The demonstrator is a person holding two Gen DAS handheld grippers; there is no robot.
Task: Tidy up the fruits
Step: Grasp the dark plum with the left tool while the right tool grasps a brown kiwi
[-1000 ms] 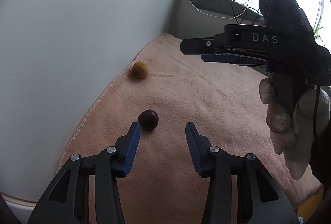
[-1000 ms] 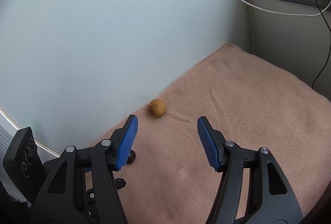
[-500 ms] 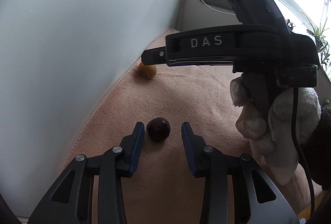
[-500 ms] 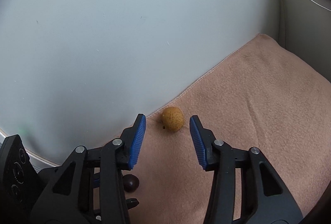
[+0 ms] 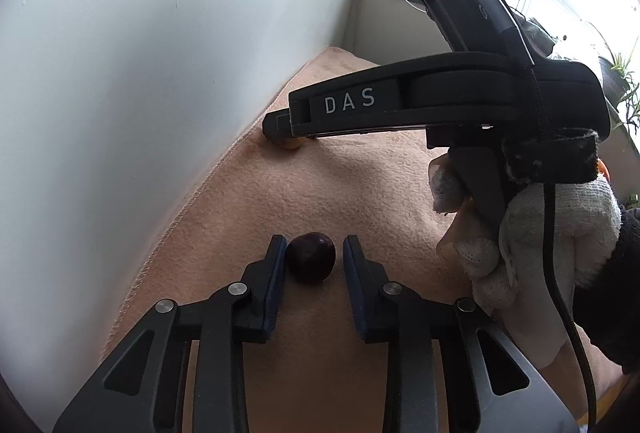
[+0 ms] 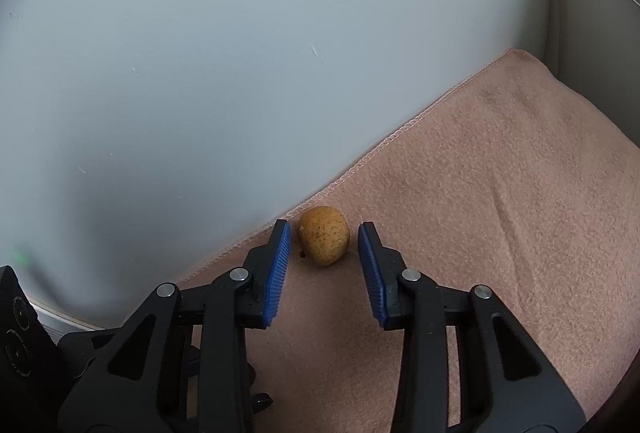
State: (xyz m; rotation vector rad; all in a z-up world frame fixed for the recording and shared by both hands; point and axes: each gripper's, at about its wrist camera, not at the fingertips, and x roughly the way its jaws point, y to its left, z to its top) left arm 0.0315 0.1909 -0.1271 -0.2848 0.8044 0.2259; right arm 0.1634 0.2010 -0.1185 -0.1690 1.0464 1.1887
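Wall (image 6: pixel 240 53) of plain pale grey, filling the upper left of both wrist views. Below it, spread flat and meeting the wall along a stitched hem, pinkish-tan fleece blanket (image 6: pixel 500 193), lightly creased.

Next in size, seen from the side in the left wrist view: black right gripper (image 6: pixel 324 227), lettered DAS on its flank, reaching down toward the blanket's hem by the wall, handle gripped by right hand (image 5: pixel 540 233) in a white knitted glove with a dark sleeve behind. Blue-padded jaws just been closing, now narrow but not pinching: a thin gap on each side of the thing between them.

Black left gripper (image 5: pixel 314 240), also blue-padded, angled down at the blanket nearer the camera. Jaws likewise just been closing, now drawn in close; left pad touching or very nearly touching the fruit between them, right pad a sliver clear, so no squeeze from both sides.

Smallest: speckled yellow-brown round fruit (image 6: pixel 324 241), resting on the blanket just beside the hem, between the right gripper's pads. Dark purple round fruit (image 5: pixel 311 257), glossy, resting on the blanket farther from the wall, between the left gripper's pads, well apart from the yellow one.
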